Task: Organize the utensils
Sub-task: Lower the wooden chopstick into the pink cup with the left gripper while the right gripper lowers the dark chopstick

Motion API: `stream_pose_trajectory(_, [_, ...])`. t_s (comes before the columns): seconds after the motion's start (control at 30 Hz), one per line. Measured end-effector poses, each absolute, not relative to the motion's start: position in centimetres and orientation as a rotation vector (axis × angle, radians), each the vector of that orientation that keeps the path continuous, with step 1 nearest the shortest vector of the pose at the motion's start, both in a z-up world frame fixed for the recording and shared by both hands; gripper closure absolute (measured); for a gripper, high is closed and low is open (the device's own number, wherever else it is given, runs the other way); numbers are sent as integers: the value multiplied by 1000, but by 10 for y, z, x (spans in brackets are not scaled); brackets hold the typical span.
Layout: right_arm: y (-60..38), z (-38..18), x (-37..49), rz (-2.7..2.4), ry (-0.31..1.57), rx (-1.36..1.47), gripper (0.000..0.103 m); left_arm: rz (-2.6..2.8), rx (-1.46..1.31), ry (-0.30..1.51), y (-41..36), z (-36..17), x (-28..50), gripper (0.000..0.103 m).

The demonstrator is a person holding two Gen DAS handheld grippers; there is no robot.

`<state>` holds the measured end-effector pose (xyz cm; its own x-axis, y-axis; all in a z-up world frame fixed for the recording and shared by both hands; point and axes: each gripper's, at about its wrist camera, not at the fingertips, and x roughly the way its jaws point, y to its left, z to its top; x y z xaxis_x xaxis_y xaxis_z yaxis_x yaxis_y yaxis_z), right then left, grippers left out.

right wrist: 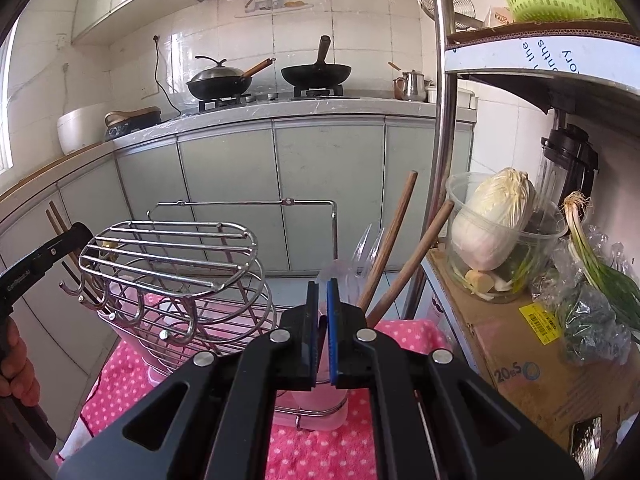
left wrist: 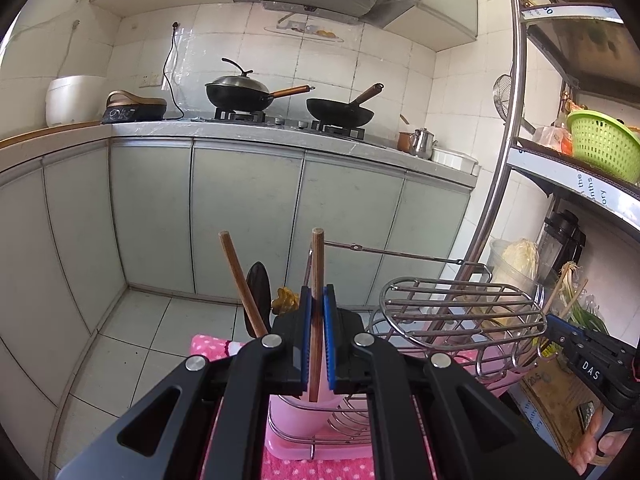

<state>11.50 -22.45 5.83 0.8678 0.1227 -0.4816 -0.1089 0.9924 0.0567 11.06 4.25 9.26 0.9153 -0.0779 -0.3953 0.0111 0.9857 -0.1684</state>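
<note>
- Gripping a wooden utensil handle [left wrist: 317,312], the left tongs [left wrist: 318,340] have their blue pads pressed against its two sides; the stick stands nearly upright, its rounded top well above the pads and its lower end showing just beneath them, over a pink cup [left wrist: 304,412].
- Standing in that pink cup are a second wooden handle [left wrist: 240,280], tilted to the left, and a dark spatula blade [left wrist: 258,292] just beside it.
- Sitting in a steel wire rack [left wrist: 460,312], the cup occupies the rack's left end; the rack rests on a pink tray over a pink polka-dot cloth [left wrist: 208,346].
- Seen from the right wrist view, the right tongs [right wrist: 322,332] are closed down to a thin slit with something slim and reddish between the pads; what it is cannot be told.
- Just beyond the right tongs, two wooden handles [right wrist: 390,248] lean to the right out of a pale pink cup [right wrist: 320,396] at the rack's right end, with clear plastic utensils [right wrist: 366,252] beside them.
- A person's hand [right wrist: 16,364] shows at the left edge of the right wrist view, holding the other tool.
- To the right stands a metal shelf post [right wrist: 440,120]; beside it, a cabbage [right wrist: 492,216] lies in a clear bowl on a cardboard box [right wrist: 520,360].
- Far behind, two black woks [left wrist: 340,112] sit on the stove along the bench [left wrist: 160,126].
</note>
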Motion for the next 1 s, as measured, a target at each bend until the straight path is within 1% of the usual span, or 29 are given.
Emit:
stream_pose_trajectory(0.73, [-229, 52, 115, 151, 524, 66, 99, -57, -160, 411, 37, 92, 109, 98])
stream_pose_trajectory(1.0, [-227, 54, 115, 151, 520, 67, 99, -49, -165, 442, 38, 85, 112, 97])
